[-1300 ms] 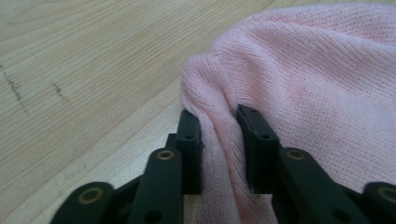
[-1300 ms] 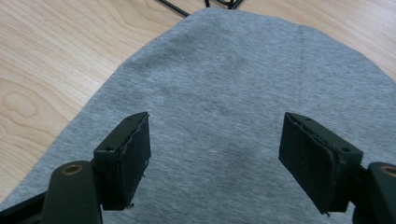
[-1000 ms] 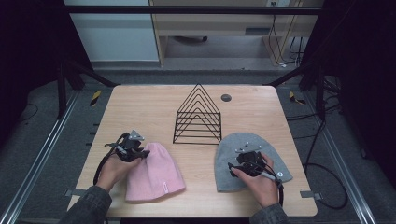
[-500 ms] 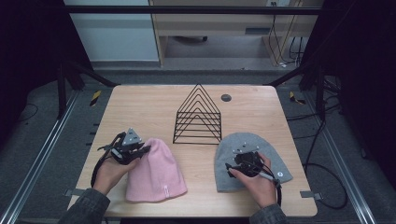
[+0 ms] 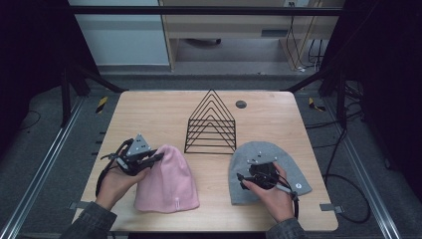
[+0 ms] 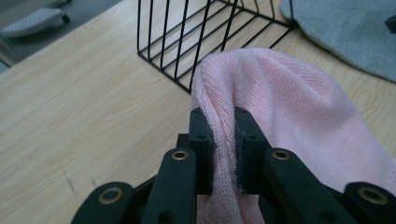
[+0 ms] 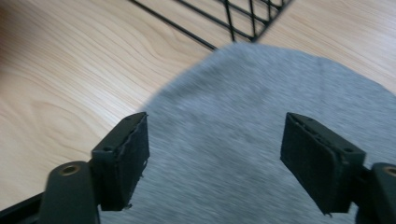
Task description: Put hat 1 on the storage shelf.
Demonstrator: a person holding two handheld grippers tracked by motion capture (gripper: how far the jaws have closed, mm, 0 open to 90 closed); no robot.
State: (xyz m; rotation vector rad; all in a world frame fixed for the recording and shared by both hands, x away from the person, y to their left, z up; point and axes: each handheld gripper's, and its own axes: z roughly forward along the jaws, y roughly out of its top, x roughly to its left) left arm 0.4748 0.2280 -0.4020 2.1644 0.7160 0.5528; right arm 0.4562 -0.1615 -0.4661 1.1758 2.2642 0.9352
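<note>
A pink knit beanie (image 5: pixel 169 180) lies on the table's near left. My left gripper (image 5: pixel 155 157) is shut on its upper left edge, and in the left gripper view the pink beanie (image 6: pixel 289 107) is pinched into a raised fold between the pads of my left gripper (image 6: pixel 223 128). A grey beanie (image 5: pixel 283 159) lies flat on the near right. My right gripper (image 5: pixel 251 175) hovers over its middle, open; in the right gripper view the grey beanie (image 7: pixel 243 140) spreads between the wide-apart pads of my right gripper (image 7: pixel 219 154).
A black wire triangular rack (image 5: pixel 211 124) stands at the table's centre, just behind both beanies. A small dark round disc (image 5: pixel 241 104) sits behind it on the wooden table (image 5: pixel 149 112). Metal rails run along both sides of the table.
My left gripper has closed on the pink beanie's edge and lifted it into a fold. My right gripper has barely shifted over the grey beanie.
</note>
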